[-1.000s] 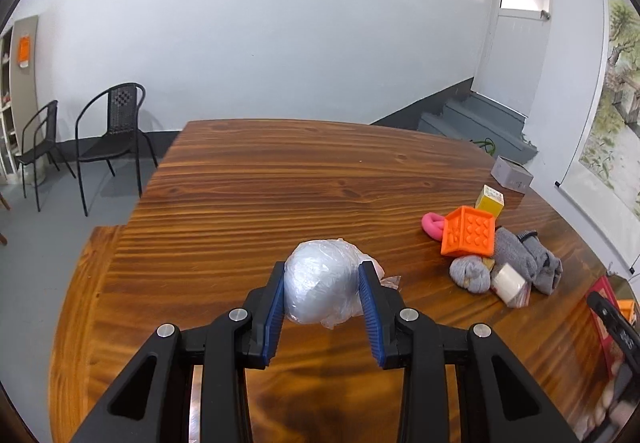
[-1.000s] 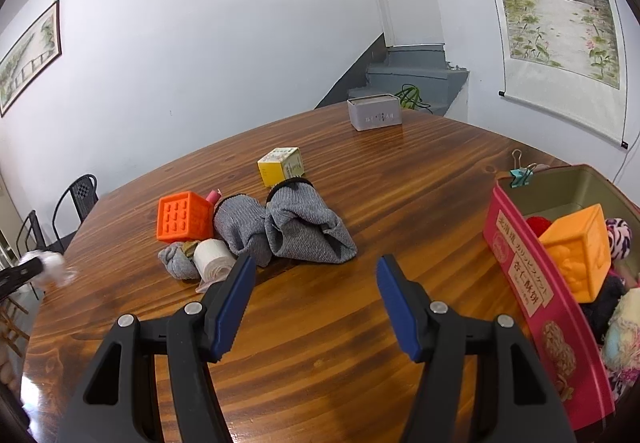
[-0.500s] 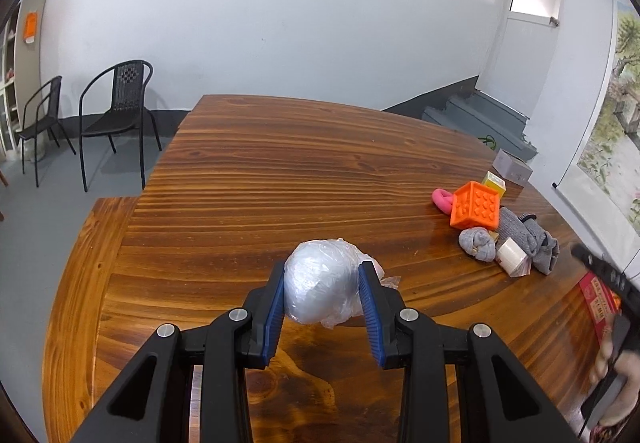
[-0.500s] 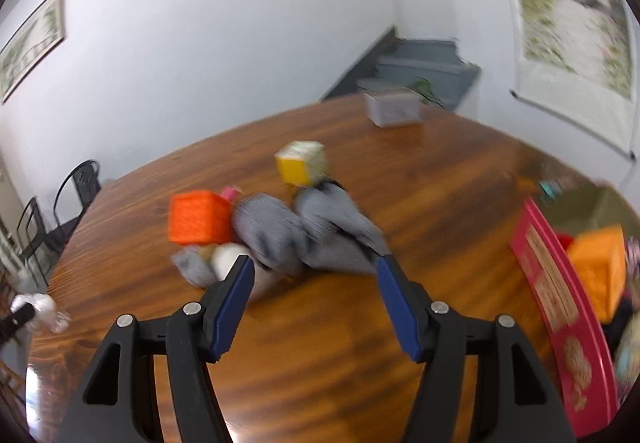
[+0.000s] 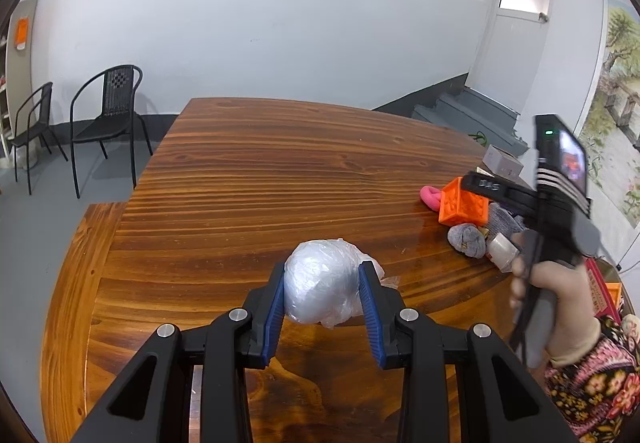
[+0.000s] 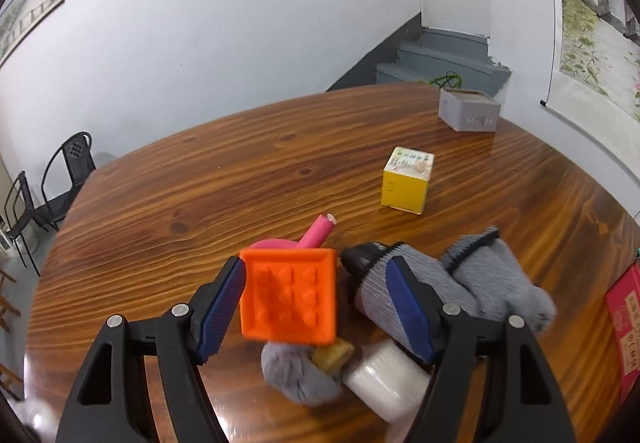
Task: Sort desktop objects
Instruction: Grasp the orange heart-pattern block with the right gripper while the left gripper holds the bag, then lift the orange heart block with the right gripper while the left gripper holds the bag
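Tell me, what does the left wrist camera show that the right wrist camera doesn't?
Only the left wrist view shows the left hand-held gripper clamped on a plastic-wrapped ball, plus the person's hand holding the other tool. Only the right wrist view shows the yellow box and the open right hand-held gripper around the orange cube. Both show that cube, the grey gloves, the grey box and the wooden table.

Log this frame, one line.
left tongs: shut on plastic-wrapped ball | right tongs: open, around orange cube, not closed | pile unsorted
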{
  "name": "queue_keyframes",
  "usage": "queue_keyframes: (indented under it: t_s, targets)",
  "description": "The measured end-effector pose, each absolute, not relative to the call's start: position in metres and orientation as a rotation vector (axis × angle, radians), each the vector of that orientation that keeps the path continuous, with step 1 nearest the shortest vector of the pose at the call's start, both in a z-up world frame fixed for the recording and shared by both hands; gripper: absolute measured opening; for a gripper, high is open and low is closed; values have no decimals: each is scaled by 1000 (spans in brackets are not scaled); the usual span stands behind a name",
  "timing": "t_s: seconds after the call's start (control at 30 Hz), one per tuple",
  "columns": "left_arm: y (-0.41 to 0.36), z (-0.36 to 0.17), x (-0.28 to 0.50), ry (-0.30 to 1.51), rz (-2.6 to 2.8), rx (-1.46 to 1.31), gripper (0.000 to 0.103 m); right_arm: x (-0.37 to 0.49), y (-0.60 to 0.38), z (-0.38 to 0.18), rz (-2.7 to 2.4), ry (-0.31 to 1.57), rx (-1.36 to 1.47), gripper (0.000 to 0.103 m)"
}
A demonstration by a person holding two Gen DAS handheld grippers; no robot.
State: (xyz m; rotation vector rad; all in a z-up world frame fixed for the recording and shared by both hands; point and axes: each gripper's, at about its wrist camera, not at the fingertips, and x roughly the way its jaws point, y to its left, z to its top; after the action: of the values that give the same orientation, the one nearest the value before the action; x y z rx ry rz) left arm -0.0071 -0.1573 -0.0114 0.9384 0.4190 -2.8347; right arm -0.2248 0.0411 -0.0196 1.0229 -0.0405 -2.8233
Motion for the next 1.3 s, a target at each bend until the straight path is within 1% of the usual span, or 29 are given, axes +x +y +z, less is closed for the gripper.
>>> queue_keyframes:
  t_s: [0.07,0.17,0.33,0.37,0.47,0.6,0.7,0.73,0.77,0.8,0.9,1.13,1.3]
  targets:
    - [-157,-13,-9,425,-2832,951,36,-227,39,-21,-2818,-36,997,76]
    - [-156,-17,-12,427,-2826,977,36,-225,29,-22,-2818,33,975,76]
    - [-154,-13,-9,420,-2834,959,36,-227,21,-22,-2777,-15,1010,76]
    - [-154,-13,-9,421,-2834,958,36,-226,19,-21,-2771,-15,1008,79]
    - [-154,-13,-9,427,-2833,962,36,-224,7,-20,-2765,32,994,80]
    - [-152,-13,-9,428,-2846,965,36,-228,-3,-27,-2823,143,1007,80]
    - [-150,-13,-9,428,-2853,968,36,-236,3,-35,-2836,124,1064,79]
    - [-150,-13,-9,429,-2855,971,36,-238,7,-38,-2831,111,1085,72]
    - [-150,-13,-10,431,-2855,974,36,-241,10,-40,-2826,97,1106,62]
    - [-150,-14,-10,431,-2856,975,36,-242,13,-42,-2822,90,1117,57]
    - [-149,-14,-10,424,-2860,973,36,-238,18,-41,-2810,90,1102,55]
    - [-146,-15,-12,414,-2869,981,36,-199,32,-6,-2775,-40,936,55]
    - [-141,-14,-10,392,-2874,967,36,-168,40,4,-2753,-48,883,55]
